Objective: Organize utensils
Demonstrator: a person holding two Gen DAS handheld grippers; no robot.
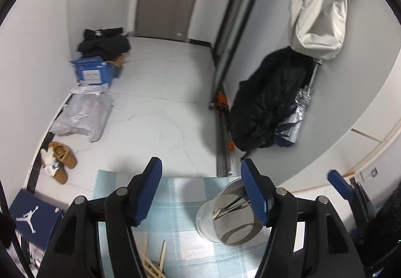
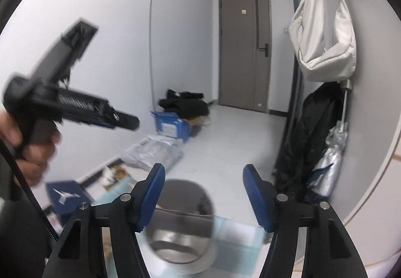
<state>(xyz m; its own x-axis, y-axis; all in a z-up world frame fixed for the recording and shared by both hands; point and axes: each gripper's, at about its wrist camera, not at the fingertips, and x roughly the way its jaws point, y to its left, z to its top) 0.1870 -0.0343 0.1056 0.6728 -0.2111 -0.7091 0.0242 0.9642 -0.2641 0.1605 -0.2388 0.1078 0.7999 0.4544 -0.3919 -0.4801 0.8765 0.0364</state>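
Observation:
A shiny metal utensil holder stands on a table with a pale blue checked cloth; dark metal utensils and one wooden handle lean inside it. Loose wooden chopsticks lie on the cloth at the near edge. My left gripper is open and holds nothing; the holder sits under its right finger. My right gripper is open and bare, hovering over the blurred holder. In the right wrist view a hand holds the left gripper at the left. A blue fingertip of the right gripper shows at the right.
Beyond the table lies a white tiled floor with tan slippers, grey mail bags, a blue box and black clothes. A white bag, black coat and folded umbrella hang on the right wall.

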